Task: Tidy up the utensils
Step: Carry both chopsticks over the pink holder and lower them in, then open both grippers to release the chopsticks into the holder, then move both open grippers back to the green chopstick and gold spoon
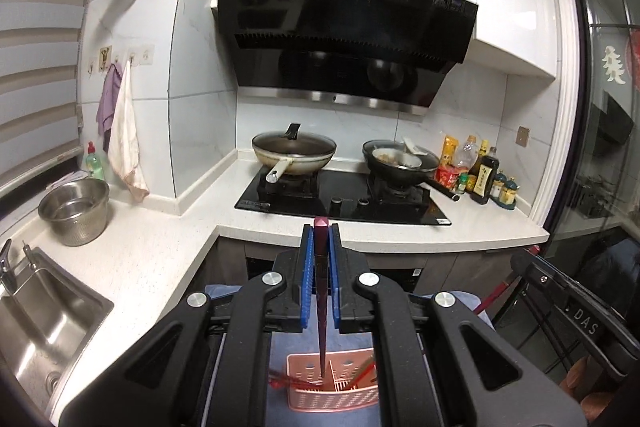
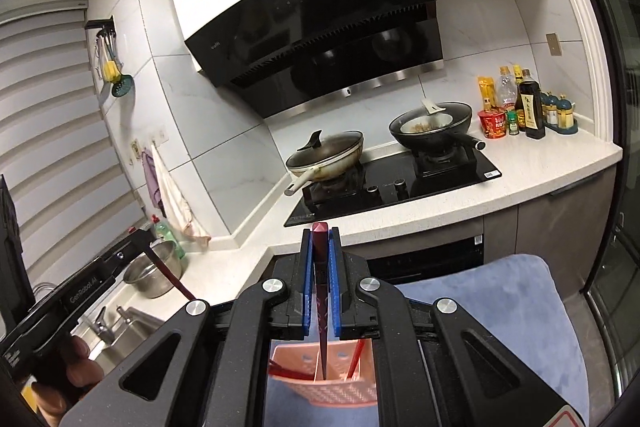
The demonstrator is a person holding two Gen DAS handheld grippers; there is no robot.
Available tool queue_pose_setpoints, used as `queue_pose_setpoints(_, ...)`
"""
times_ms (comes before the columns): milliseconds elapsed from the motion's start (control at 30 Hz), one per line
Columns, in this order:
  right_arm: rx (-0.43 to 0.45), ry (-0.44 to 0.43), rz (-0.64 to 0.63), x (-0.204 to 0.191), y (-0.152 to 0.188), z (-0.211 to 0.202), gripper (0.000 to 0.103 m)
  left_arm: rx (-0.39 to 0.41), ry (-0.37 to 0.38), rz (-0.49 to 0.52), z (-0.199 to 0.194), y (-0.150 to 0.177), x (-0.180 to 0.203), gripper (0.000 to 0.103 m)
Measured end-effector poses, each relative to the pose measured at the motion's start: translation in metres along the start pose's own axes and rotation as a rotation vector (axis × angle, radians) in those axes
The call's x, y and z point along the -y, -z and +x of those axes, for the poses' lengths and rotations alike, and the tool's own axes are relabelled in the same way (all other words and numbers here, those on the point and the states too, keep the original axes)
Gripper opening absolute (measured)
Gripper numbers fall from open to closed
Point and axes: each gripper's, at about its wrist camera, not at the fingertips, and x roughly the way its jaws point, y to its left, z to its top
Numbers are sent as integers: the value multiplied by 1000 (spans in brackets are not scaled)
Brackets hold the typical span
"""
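In the left wrist view my left gripper is shut on a dark red chopstick. It hangs tip down over a pink slotted utensil basket that holds red chopsticks. My right gripper is likewise shut on a dark red chopstick, tip down over the same pink basket. The basket rests on a blue cushion. Each gripper shows at the edge of the other's view: the right gripper and the left gripper, which a hand holds.
An L-shaped white counter carries a black hob with a lidded wok and a black pan. Sauce bottles stand at its right. A steel bowl and a sink are on the left.
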Motion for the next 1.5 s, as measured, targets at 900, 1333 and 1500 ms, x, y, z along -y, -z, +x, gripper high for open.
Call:
queue_pose_setpoints(900,-211,75,25,32,71,94,12,-191,-36,-45,81,65,-20,10)
queue_pose_setpoints(1333,-214,80,-2,29,79,53,14,-187,-85,-23,40,83,-21,33)
queue_pose_setpoints(1500,-224,84,-42,21,93,27,14,-209,-78,-32,17,96,-21,33)
